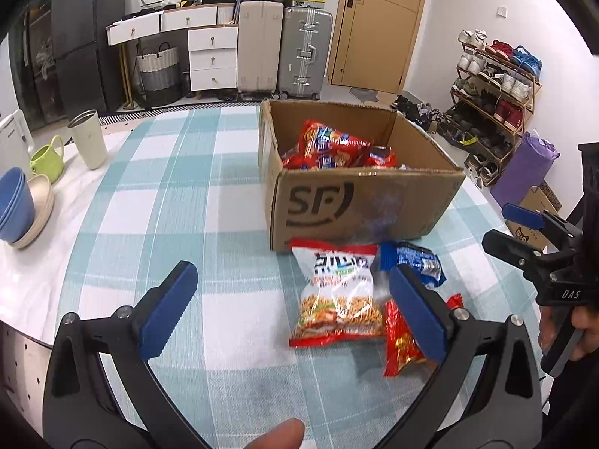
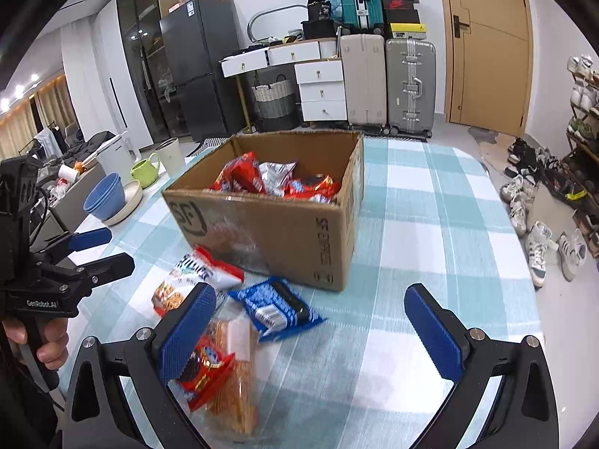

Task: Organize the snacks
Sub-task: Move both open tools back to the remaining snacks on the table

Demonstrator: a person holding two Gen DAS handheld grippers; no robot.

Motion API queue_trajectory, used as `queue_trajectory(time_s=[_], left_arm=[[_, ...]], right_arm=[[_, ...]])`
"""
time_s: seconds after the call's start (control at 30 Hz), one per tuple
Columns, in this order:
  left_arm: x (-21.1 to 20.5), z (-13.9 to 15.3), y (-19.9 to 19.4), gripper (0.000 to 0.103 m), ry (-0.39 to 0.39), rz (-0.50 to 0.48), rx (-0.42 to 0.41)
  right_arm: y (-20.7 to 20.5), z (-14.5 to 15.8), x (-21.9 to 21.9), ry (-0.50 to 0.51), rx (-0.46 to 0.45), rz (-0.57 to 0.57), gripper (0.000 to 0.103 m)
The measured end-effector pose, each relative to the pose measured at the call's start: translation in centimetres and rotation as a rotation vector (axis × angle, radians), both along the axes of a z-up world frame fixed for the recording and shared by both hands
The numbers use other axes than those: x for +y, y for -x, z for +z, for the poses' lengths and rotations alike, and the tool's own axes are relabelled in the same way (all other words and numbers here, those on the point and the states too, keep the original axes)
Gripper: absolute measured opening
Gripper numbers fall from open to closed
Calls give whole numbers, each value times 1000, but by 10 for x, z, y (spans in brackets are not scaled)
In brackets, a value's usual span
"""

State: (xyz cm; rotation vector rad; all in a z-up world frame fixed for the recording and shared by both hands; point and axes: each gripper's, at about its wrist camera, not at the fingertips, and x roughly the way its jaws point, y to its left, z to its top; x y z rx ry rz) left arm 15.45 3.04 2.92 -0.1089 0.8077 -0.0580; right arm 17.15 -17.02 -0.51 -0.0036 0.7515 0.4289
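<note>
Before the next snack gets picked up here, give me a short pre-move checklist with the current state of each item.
1. Left gripper open, holding nothing: ok.
2. Right gripper open, holding nothing: ok.
3. Cardboard box open at the top with room left inside: ok.
4. Snacks on the table outside the box, noodle bag, blue packet, red packet: not ok, not yet packed.
5. Clear biscuit pack free of the red packet: not ok, they overlap.
6. Grippers apart from each other: ok.
</note>
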Motion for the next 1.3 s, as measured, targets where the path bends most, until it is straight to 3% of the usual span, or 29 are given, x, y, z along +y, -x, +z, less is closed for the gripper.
queue_trajectory(time_s=[0.7, 1.3], left_arm=[[-38, -28, 30, 102, 45, -62, 79], [-83, -49, 18, 102, 121, -203, 147]], right_arm=[[35, -39, -12, 5, 82, -16, 102], [39, -56, -30, 13, 113, -68, 102]])
